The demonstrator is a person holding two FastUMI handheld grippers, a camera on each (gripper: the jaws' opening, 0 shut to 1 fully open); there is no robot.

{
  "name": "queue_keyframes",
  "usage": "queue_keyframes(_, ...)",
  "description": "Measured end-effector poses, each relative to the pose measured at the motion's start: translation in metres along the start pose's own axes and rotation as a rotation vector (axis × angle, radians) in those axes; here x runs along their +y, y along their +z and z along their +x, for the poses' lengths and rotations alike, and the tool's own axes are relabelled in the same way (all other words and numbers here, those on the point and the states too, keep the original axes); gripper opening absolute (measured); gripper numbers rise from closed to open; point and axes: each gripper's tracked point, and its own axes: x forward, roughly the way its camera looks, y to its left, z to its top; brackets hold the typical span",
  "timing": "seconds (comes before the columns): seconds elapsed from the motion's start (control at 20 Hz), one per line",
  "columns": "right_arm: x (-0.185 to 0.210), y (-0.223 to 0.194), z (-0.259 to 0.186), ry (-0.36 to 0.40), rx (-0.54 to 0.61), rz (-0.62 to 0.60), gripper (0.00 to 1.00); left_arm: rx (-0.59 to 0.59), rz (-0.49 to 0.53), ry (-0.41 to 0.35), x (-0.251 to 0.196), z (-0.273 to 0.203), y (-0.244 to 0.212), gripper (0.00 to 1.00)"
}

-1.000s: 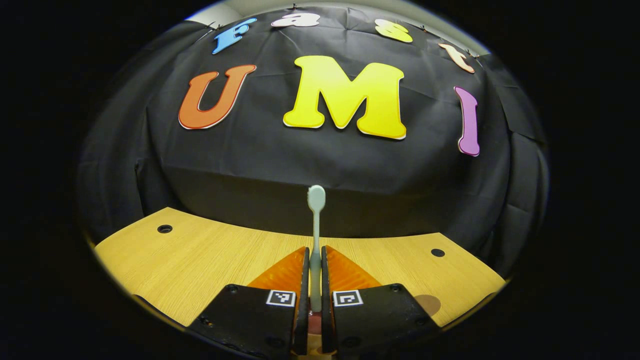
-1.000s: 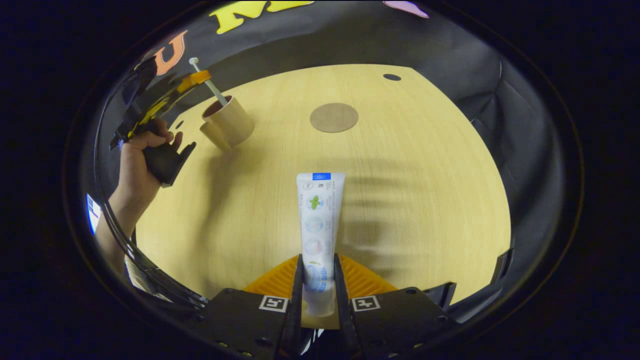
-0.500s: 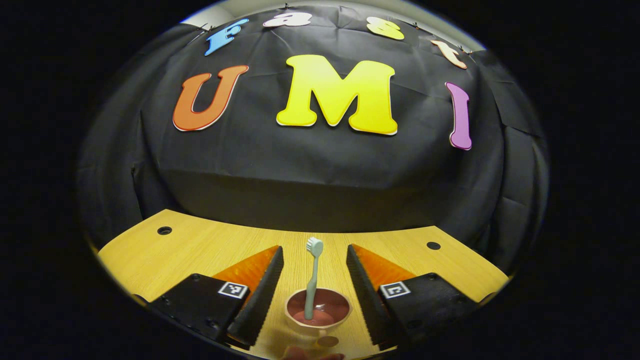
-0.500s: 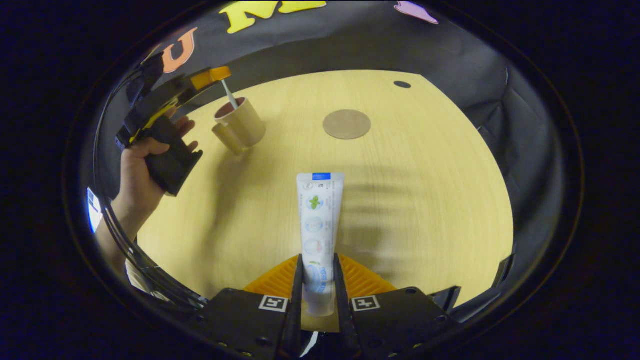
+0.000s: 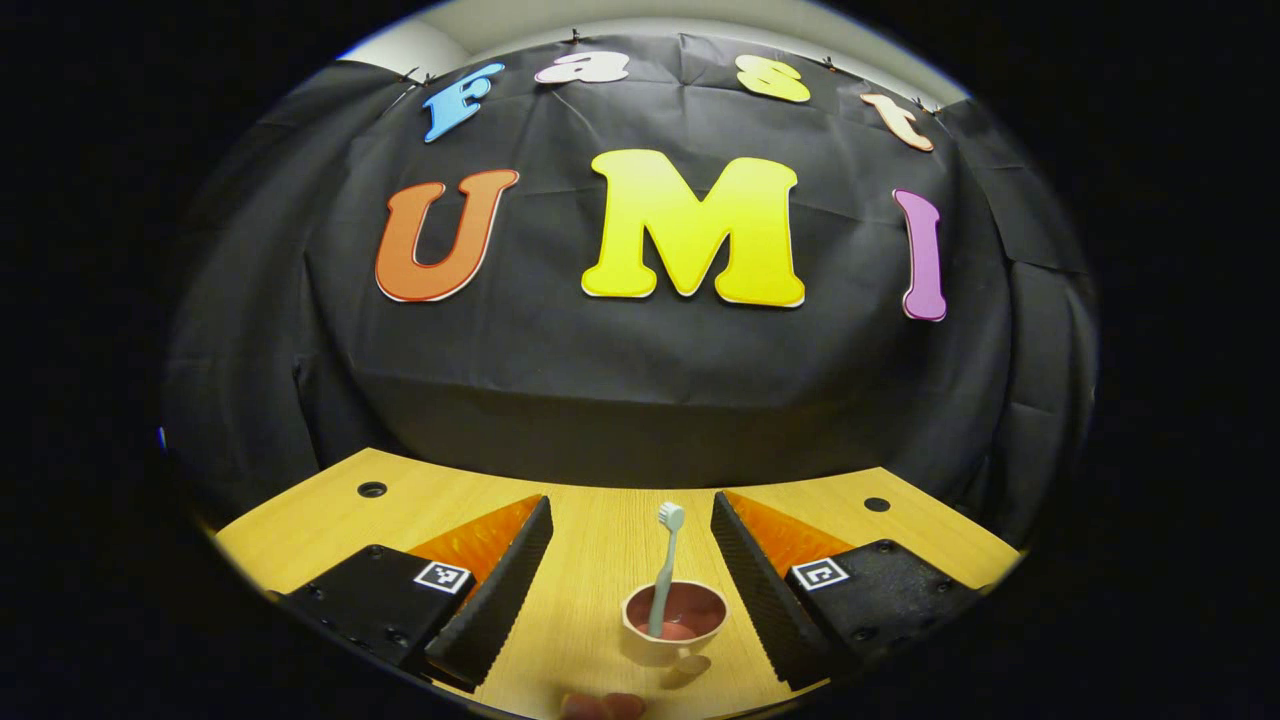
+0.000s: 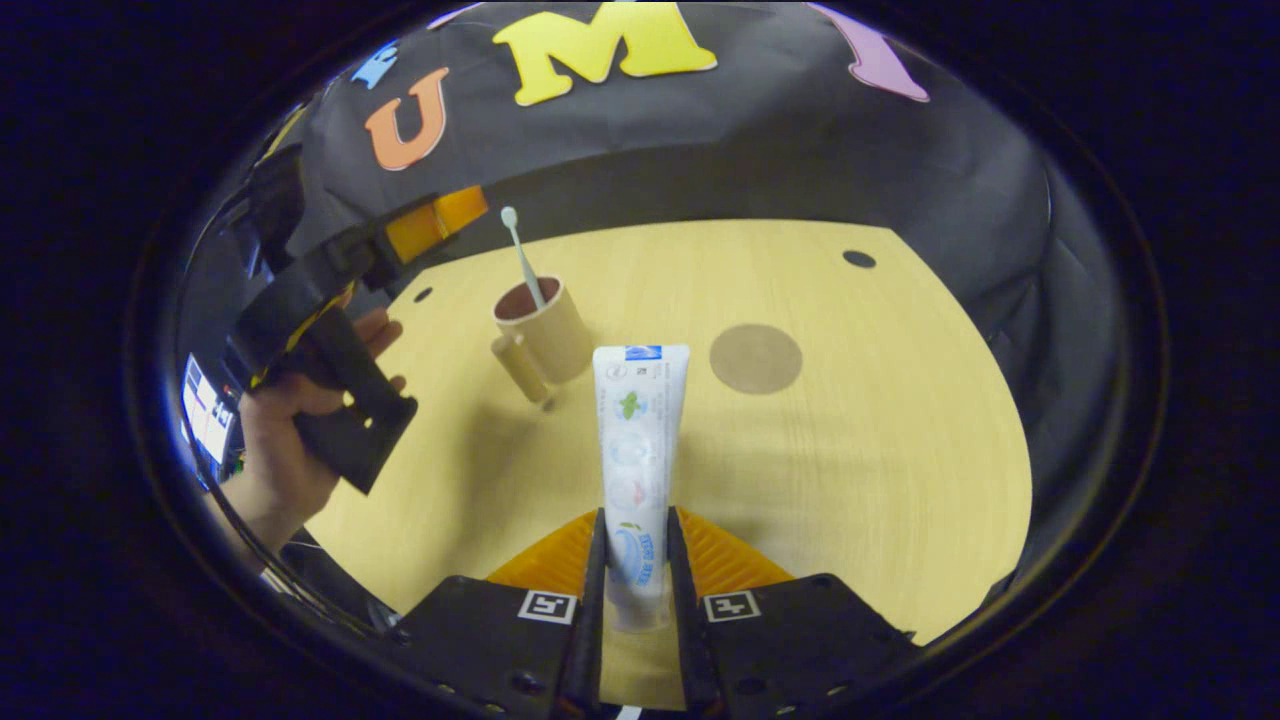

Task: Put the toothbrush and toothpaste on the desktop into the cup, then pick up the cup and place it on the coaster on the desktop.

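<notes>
While the toothbrush stands in the cup, the right gripper clamps the toothpaste, its long axis pointing ahead. The cup lies ahead-left; the left gripper gapes wide.

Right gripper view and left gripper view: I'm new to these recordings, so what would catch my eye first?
First the toothpaste, clamped in the right tongs and standing up mid-picture above the table. Next the toothbrush leaning in the cup, between the open left tongs. Beside the cup lies a round coaster.
</notes>
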Motion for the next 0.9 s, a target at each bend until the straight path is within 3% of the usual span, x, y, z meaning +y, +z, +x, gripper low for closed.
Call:
queue_keyframes(0.35, -0.003, 0.007, -0.009, 0.039, -0.324, -0.115, 0.31, 0.026, 0.004, 0.070, 0.044, -0.026, 0.005, 1.00)
queue_keyframes(0.5, 0.001, 0.008, -0.017, 0.109, -0.437, -0.165, 0.31, 0.029, -0.009, 0.098, 0.058, -0.033, 0.009, 1.00)
queue_keyframes(0.7, 0.002, 0.006, -0.026, 0.132, -0.490, -0.228, 0.31, 0.039, -0.006, 0.125, 0.074, -0.040, 0.008, 1.00)
queue_keyframes(0.9, 0.001, 0.007, -0.004, 0.129, -0.475, -0.228, 0.32, 0.044, -0.004, 0.138, 0.085, -0.044, 0.009, 1.00)
